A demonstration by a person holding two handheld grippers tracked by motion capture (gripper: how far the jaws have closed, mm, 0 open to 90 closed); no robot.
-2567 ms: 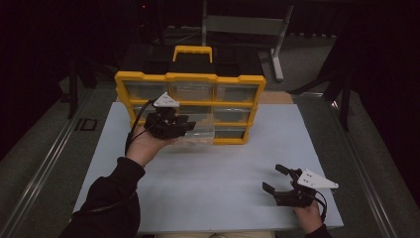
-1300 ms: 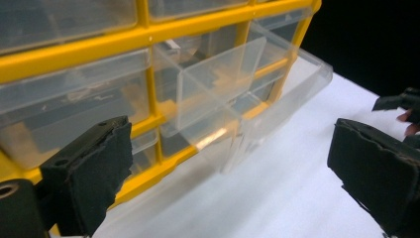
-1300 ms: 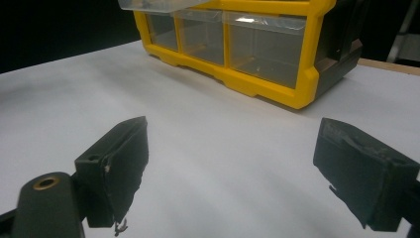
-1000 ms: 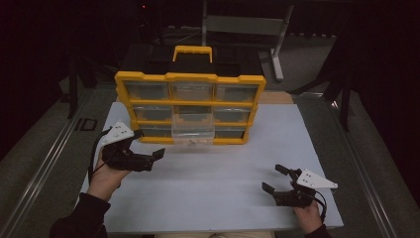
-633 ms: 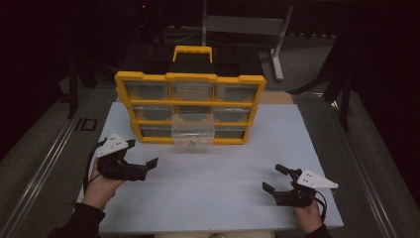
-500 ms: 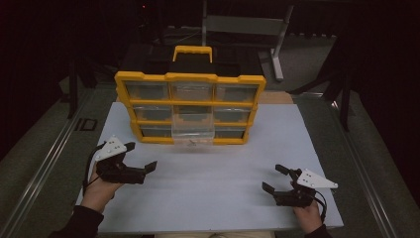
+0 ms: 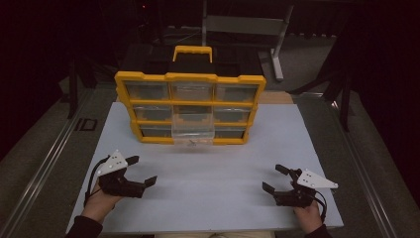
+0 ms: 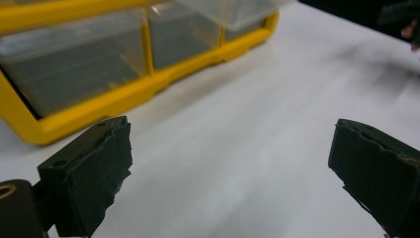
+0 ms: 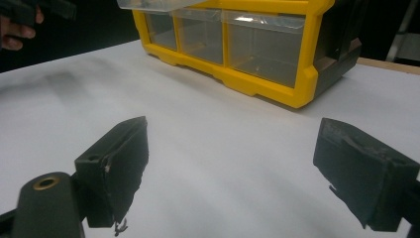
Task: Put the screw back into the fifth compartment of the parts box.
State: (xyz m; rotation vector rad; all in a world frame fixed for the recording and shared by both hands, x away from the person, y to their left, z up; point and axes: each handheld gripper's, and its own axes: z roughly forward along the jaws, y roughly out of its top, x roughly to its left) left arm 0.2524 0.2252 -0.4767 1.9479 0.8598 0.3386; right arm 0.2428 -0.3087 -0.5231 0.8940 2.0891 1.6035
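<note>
A yellow organizer cabinet (image 7: 190, 79) with clear drawers and a yellow handle stands at the far middle of the white table (image 7: 223, 163). Its middle clear drawer (image 7: 192, 130) is pulled out toward me, with a small item inside. My left gripper (image 7: 141, 171) rests low at the near left, open and empty, jaws pointing right. My right gripper (image 7: 272, 178) rests at the near right, open and empty, jaws pointing left. The cabinet (image 8: 74, 69) fills the upper left of the left gripper view, and its corner (image 9: 257, 44) appears in the right gripper view.
A grey metal stand (image 7: 247, 25) rises behind the cabinet. A metal rail (image 7: 39, 168) runs along the table's left side. Dark surroundings enclose the table. White surface stretches between both grippers and the cabinet.
My left gripper has drawn back from the pulled-out drawer to the near left of the table and lowered. The right gripper has stayed still.
</note>
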